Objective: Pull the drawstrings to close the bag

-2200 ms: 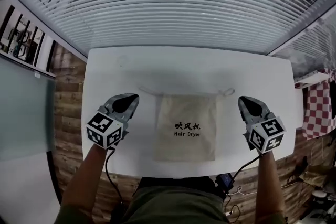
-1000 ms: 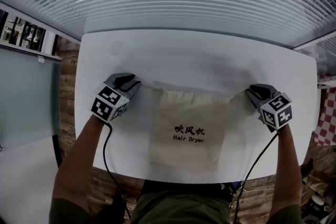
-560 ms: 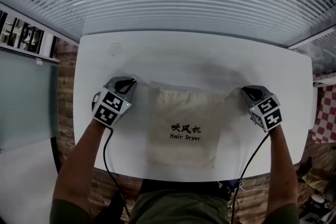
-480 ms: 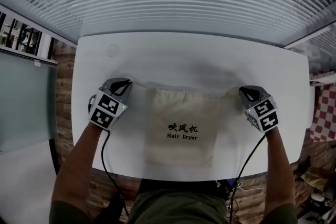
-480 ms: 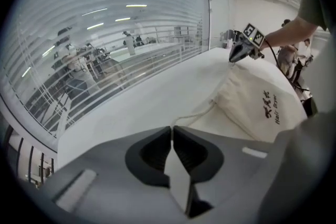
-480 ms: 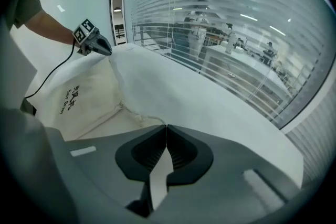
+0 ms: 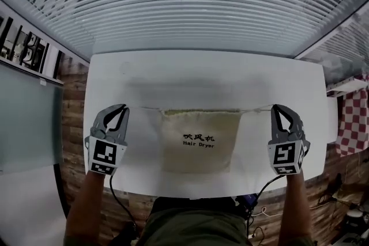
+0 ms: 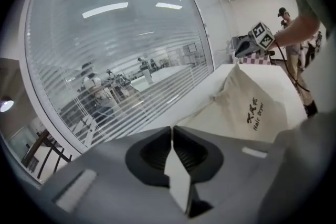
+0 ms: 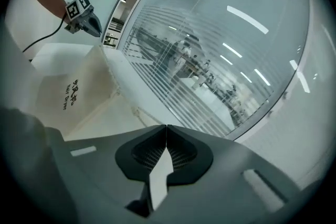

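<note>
A beige cloth bag (image 7: pixel 200 141) printed "Hair Dryer" lies mid-table, its mouth bunched along the top edge. A thin drawstring (image 7: pixel 144 108) runs taut from its left corner to my left gripper (image 7: pixel 123 108), which is shut on it. The other drawstring (image 7: pixel 254 109) stretches right to my right gripper (image 7: pixel 275 108), also shut on the cord. In the left gripper view the left gripper (image 8: pixel 172 127) is shut, with the bag (image 8: pixel 252 107) beyond it. The right gripper view shows the right gripper (image 9: pixel 166 126) shut and the bag (image 9: pixel 73 94) at the left.
The white table (image 7: pixel 202 75) backs onto a glass wall with slatted blinds (image 7: pixel 196 3). Wooden floor shows past both table ends, and a red checkered cloth (image 7: pixel 351 118) hangs off to the right. Cables trail from both grippers toward my body.
Both grippers have moved outward, away from the bag. The drawstrings are now straight and taut, and the bag's mouth has gathered.
</note>
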Action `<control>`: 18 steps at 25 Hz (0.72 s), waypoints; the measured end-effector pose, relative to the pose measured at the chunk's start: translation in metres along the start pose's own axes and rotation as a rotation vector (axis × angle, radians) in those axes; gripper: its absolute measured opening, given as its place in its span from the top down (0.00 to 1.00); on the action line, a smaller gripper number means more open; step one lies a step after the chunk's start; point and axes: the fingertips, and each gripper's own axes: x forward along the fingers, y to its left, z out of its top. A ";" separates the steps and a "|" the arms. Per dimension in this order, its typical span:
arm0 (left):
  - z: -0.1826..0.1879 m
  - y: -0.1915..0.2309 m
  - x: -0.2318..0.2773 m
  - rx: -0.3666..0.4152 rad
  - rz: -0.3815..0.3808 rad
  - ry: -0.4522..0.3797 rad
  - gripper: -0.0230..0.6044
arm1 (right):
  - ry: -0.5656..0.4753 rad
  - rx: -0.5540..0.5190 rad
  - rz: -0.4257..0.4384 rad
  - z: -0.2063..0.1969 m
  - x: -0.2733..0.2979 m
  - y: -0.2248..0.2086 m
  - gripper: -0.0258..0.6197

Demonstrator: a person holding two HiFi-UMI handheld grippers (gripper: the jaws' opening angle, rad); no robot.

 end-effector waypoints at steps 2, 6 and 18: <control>0.007 0.013 -0.022 0.011 0.047 -0.038 0.94 | -0.029 -0.006 -0.087 0.021 -0.022 -0.012 0.94; 0.043 0.039 -0.061 -0.018 0.140 -0.109 0.95 | -0.066 0.038 -0.215 0.049 -0.061 -0.046 0.94; 0.075 0.095 -0.109 -0.186 0.302 -0.193 0.95 | -0.134 0.165 -0.418 0.086 -0.107 -0.110 0.94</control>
